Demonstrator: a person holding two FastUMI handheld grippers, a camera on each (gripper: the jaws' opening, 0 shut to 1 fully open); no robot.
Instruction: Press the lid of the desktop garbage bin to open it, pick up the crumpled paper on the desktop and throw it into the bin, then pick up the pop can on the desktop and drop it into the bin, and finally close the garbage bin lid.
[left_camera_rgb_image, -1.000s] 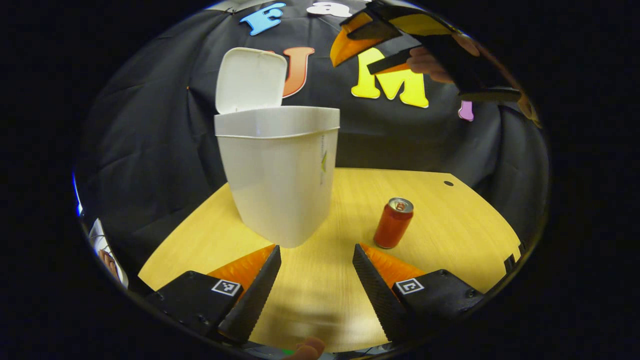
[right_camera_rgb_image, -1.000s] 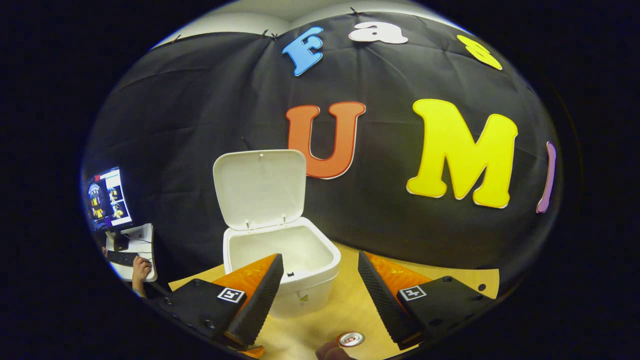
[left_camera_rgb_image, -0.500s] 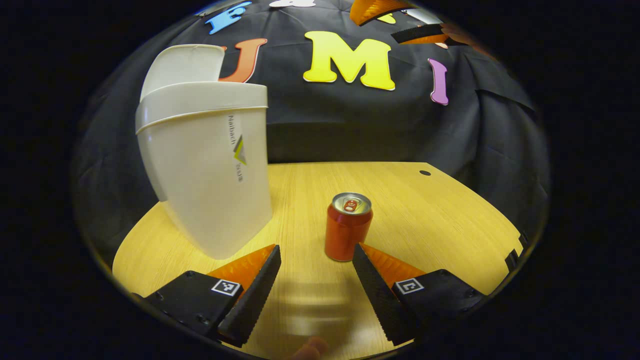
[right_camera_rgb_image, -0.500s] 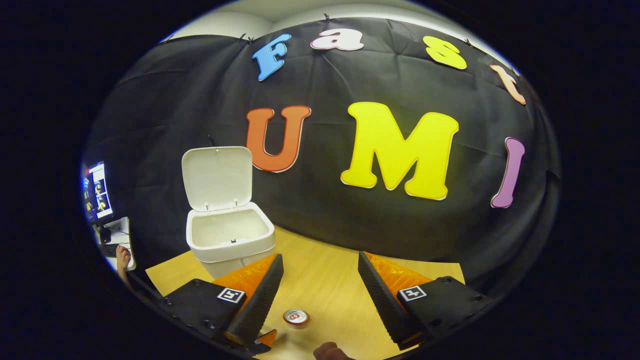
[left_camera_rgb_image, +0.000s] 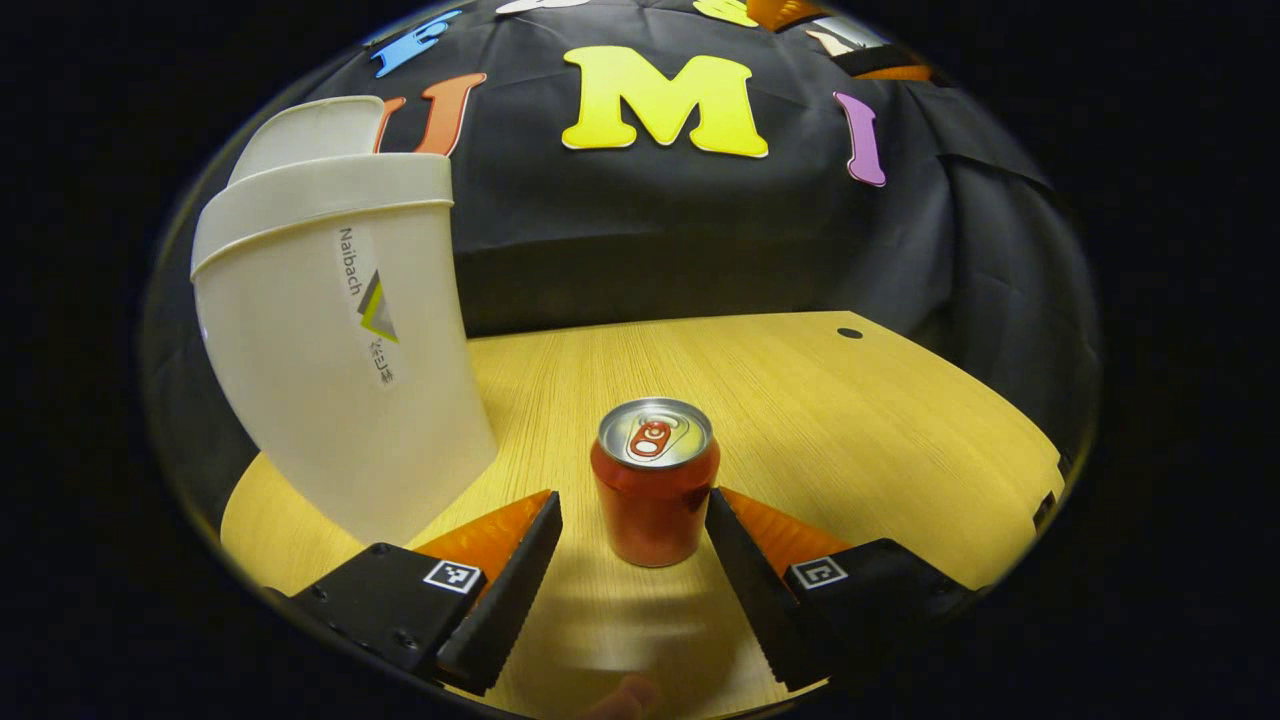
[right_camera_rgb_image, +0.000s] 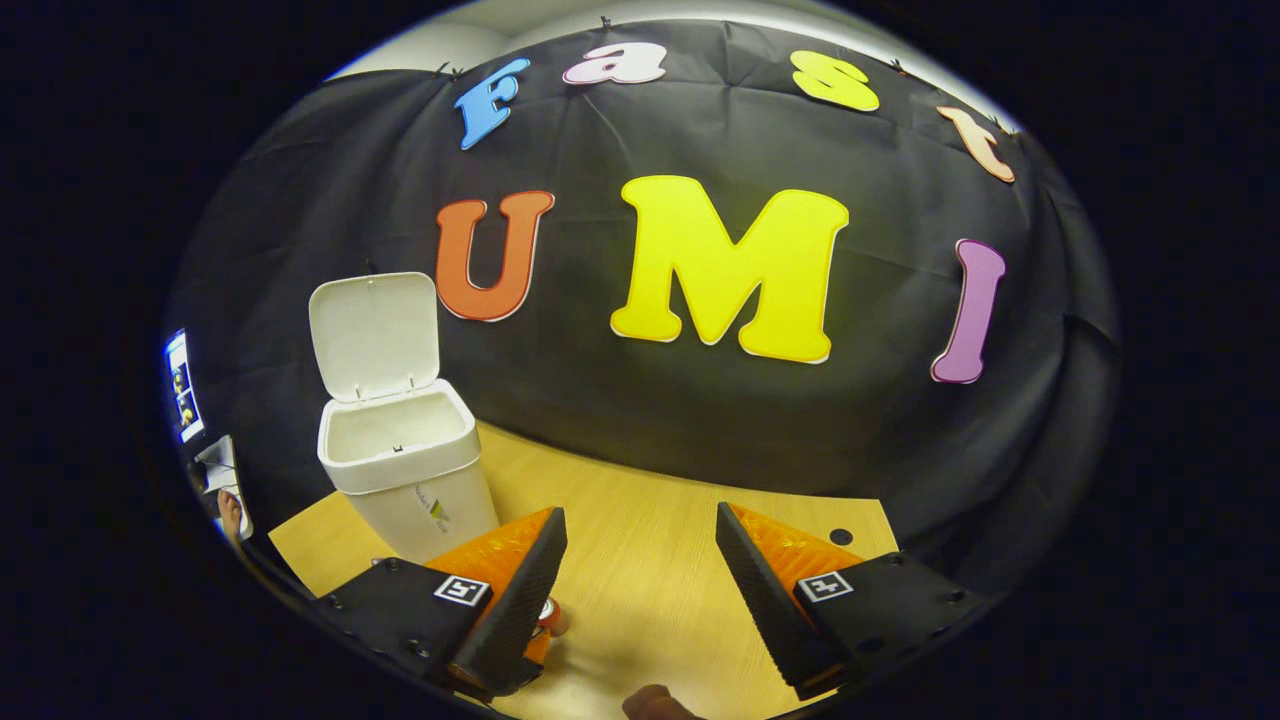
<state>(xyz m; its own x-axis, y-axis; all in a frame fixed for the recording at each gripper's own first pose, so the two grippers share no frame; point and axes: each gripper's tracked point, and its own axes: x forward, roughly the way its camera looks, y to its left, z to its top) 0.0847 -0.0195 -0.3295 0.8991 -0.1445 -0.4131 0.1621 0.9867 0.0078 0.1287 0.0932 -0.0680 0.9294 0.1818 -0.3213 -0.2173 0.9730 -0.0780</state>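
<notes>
A red pop can (left_camera_rgb_image: 655, 480) stands upright on the wooden table (left_camera_rgb_image: 820, 400), just between the fingertips of my open left gripper (left_camera_rgb_image: 631, 500). A gap remains on the can's left side, and the right finger sits close beside it. To the left stands the white garbage bin (left_camera_rgb_image: 330, 340), its lid (left_camera_rgb_image: 300, 130) raised. In the right gripper view the bin (right_camera_rgb_image: 405, 480) is at lower left, and its lid (right_camera_rgb_image: 375, 335) stands upright over the open mouth. My right gripper (right_camera_rgb_image: 640, 515) hangs open and empty high over the table. The can (right_camera_rgb_image: 548, 615) peeks out by its left finger.
The table's far edge meets the black cloth wall, and a small hole (left_camera_rgb_image: 849, 333) lies near the back right corner. A monitor (right_camera_rgb_image: 183, 385) and a person's hand (right_camera_rgb_image: 228, 510) are off the table at far left. The right gripper (left_camera_rgb_image: 850, 45) hovers at the top of the left gripper view.
My left gripper has moved right and forward, from facing the bin to having the can between its fingers. The right gripper has swung rightward and away from the bin. Both stay open.
</notes>
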